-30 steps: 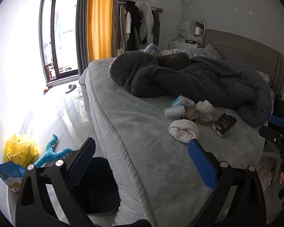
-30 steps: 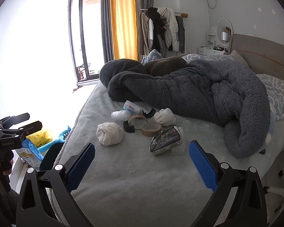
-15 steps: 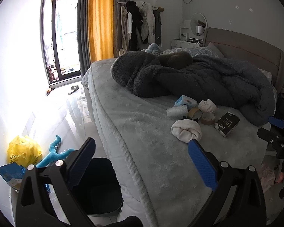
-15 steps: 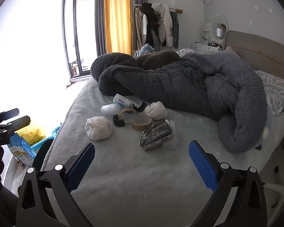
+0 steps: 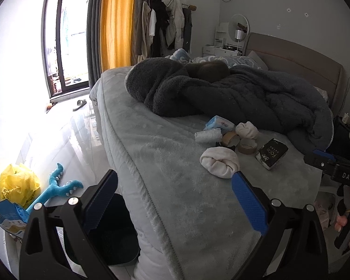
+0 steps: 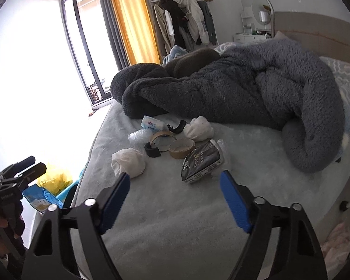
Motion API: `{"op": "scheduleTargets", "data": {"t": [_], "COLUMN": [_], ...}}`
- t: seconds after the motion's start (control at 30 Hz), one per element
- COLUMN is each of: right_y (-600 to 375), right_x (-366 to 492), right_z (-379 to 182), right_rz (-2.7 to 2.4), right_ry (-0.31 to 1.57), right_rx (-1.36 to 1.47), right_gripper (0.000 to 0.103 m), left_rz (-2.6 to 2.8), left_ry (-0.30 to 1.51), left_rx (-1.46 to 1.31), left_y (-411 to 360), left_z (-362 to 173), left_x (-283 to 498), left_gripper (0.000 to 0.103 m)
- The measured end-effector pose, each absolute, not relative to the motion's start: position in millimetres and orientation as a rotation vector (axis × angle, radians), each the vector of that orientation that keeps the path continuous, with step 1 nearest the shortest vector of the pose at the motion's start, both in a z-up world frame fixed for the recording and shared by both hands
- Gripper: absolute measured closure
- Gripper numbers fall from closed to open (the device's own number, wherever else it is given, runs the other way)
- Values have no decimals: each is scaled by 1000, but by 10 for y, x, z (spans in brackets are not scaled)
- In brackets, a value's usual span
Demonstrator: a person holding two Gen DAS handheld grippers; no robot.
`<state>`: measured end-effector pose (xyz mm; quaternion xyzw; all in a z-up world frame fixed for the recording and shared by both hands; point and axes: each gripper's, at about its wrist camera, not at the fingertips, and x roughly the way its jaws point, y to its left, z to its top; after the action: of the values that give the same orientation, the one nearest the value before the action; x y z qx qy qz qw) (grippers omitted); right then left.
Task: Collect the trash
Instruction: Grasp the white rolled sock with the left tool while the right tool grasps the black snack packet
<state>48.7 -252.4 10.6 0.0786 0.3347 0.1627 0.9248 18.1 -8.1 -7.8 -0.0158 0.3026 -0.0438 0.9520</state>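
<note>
1. L gripper (image 5: 175, 193) was spread wide w/ nothing between its blue pads, above the bed's (image 5: 156, 163) near corner.
2. R gripper (image 6: 175, 191) was partway open, jaws closing, nothing between them; it touched nothing.
3. Trash lay clustered mid-bed, left to right in the R view: white wad (image 6: 128, 164), clear plastic wrap (image 6: 137, 136), tissue pack (image 6: 152, 124), black curved piece (image 6: 152, 152), two tape rolls (image 6: 182, 148), second white wad (image 6: 198, 129), black "Face" packet (image 6: 201, 164).
4. Packet sat just ahead of the R gripper, apart from it.
5. Grey fleece blanket (image 6: 256, 93) was heaped behind the trash.
6. Floor beside the bed: dark bin (image 5: 114, 233), blue toy (image 5: 56, 187), yellow bag (image 5: 18, 186).
7. Room: window w/ orange curtain (image 5: 115, 21), clothes rack (image 5: 168, 23).
</note>
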Motion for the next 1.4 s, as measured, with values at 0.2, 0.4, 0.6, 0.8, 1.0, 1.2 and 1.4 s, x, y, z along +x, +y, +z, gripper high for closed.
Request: {"op": "scheduleTargets", "data": {"t": [0.2, 0.4, 0.6, 0.8, 1.0, 1.2, 1.4], "right_y": [-2578, -2608, -2628, -2707, -2661, -2690, -2728], "right_x": [676, 881, 1099, 1258, 1403, 1560, 1706], "right_z": [9, -49, -314, -495, -567, -608, -598], "right_rz": [329, 325, 322, 365, 402, 394, 362], "right_ry": [732, 782, 906, 965, 992, 994, 972], "right_rx": [207, 221, 302, 414, 454, 476, 461], "right_gripper": [39, 46, 47, 51, 56, 56, 64], "left_rz": [-148, -182, -232, -274, -307, -323, -353], "left_ry": [630, 640, 647, 655, 685, 720, 768], "left_rx": [-51, -37, -31, -59, -54, -48, -20], "left_y": [-114, -164, -238, -296, -413, -516, -644], "left_z": [-136, -177, -223, -254, -333, -450, -583], "left_x": [306, 443, 580, 736, 897, 1052, 1188], "left_gripper": [4, 4, 5, 6, 13, 13, 14]}}
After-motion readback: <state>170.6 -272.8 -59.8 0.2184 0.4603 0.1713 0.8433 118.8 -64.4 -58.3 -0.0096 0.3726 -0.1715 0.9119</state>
